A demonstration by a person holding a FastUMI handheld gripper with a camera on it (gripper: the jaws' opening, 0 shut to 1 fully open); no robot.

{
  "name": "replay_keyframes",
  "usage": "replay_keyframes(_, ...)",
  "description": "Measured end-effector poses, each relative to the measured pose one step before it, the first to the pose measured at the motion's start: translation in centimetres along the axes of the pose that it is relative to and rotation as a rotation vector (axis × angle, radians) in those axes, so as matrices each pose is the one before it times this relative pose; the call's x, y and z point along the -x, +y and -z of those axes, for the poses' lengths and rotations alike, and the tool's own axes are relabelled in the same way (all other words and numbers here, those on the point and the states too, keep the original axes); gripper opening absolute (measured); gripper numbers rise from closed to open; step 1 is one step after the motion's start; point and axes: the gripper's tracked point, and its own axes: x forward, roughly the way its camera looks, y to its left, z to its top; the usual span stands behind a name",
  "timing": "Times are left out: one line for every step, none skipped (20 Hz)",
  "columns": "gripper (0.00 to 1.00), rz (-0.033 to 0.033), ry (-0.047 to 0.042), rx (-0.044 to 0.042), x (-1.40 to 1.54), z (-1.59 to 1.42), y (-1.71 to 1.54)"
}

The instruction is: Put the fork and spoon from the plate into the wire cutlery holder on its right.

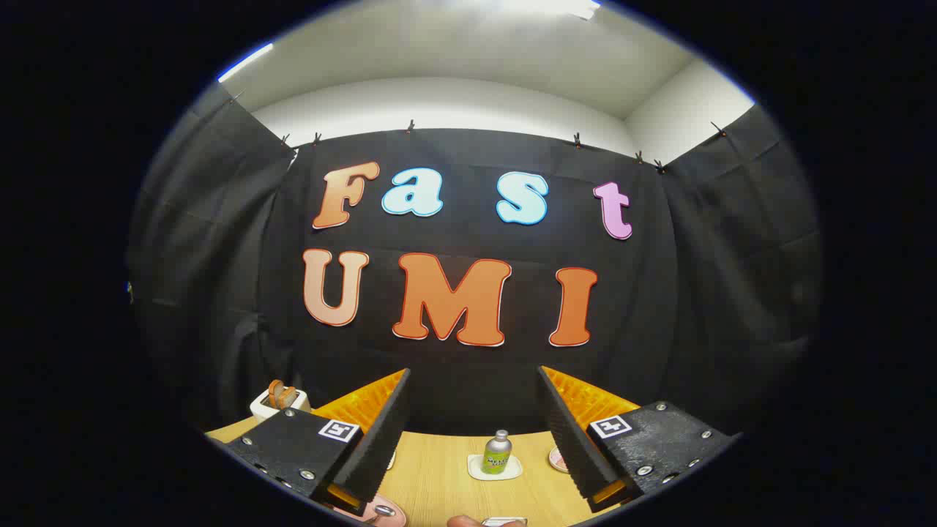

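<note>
My gripper (474,432) is held high and level, open, with nothing between its fingers. Below the left finger (381,439) I see the rim of a pink plate (384,503) with the bowl of a metal spoon (383,511) lying on it. The rest of the plate is cut off below the fingers, and I cannot make out a fork. A small bright metal piece (504,521) shows at the table's near edge, too little of it to tell what it is.
A small silver bottle with a green label (498,452) stands on a white coaster (495,468) on the wooden table (439,468), beyond the fingers. A pinkish round thing (558,459) peeks out by the right finger. A white toaster with bread (280,399) sits far left. A fingertip (465,521) shows near the front edge.
</note>
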Motion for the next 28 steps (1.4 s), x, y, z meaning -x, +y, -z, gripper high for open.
replay_keyframes(0.98, -0.00324, 0.00333, -0.00365, -0.022, 0.186, 0.013)
replay_keyframes(0.99, -0.00045, 0.00292, 0.00035, 0.045, 0.22, -0.018)
replay_keyframes(0.99, -0.00022, 0.00565, 0.00173, -0.005, 0.08, -0.053)
replay_keyframes(0.99, -0.00244, 0.00507, 0.00059, 0.135, 0.102, 0.045)
replay_keyframes(0.99, -0.00014, 0.00104, 0.00048, -0.026, -0.029, -0.036)
replay_keyframes(0.99, -0.00403, -0.0009, -0.00067, -0.016, -0.035, 0.074)
replay_keyframes(0.99, 0.00104, -0.00089, 0.00053, -0.039, 0.119, -0.075)
replay_keyframes(0.99, -0.00312, -0.00018, -0.00131, -0.095, 0.126, 0.071)
replay_keyframes(0.99, 0.001, -0.00123, 0.00019, 0.092, -0.141, -0.01)
replay_keyframes(0.99, -0.00145, -0.00009, -0.00088, -0.029, 0.001, 0.011)
replay_keyframes(0.99, 0.0004, -0.00048, -0.00022, -0.041, 0.037, 0.02)
replay_keyframes(0.99, -0.00127, 0.00028, -0.00039, -0.031, -0.042, 0.024)
replay_keyframes(0.99, -0.00305, 0.00119, 0.00062, -0.015, 0.085, 0.101)
replay_keyframes(0.99, 0.00058, 0.00092, 0.00362, -0.017, -0.049, -0.029)
replay_keyframes(0.99, -0.00433, 0.001, 0.00211, -0.074, 0.058, 0.093)
replay_keyframes(0.99, -0.00015, 0.00156, 0.00255, -0.007, 0.0, 0.014)
replay_keyframes(0.99, -0.00428, 0.00369, 0.00005, -0.019, 0.079, 0.076)
replay_keyframes(0.99, -0.00374, 0.00431, -0.00127, -0.01, 0.138, 0.122)
replay_keyframes(0.99, -0.00248, 0.00406, -0.00023, -0.146, 0.081, 0.163)
replay_keyframes(0.99, -0.00542, 0.00364, 0.0001, -0.297, 0.121, 0.371)
replay_keyframes(0.99, -0.00239, 0.00209, 0.0008, -0.176, 0.071, 0.339)
replay_keyframes(0.99, -0.01505, 0.0002, -0.00463, -0.053, -0.053, 0.43)
replay_keyframes(0.99, -0.01109, 0.00195, -0.00904, 0.222, 0.011, 0.354)
replay_keyframes(0.99, -0.003, 0.00562, -0.00979, 0.076, 0.154, 0.083)
replay_keyframes(0.99, -0.00147, 0.00239, -0.00305, 0.148, 0.105, 0.003)
replay_keyframes(0.99, 0.00001, 0.00258, 0.00139, 0.077, 0.105, 0.128)
replay_keyframes(0.99, -0.00345, 0.00208, 0.00221, 0.081, 0.159, 0.186)
replay_keyframes(0.99, -0.00357, 0.00213, 0.00395, 0.126, 0.063, 0.212)
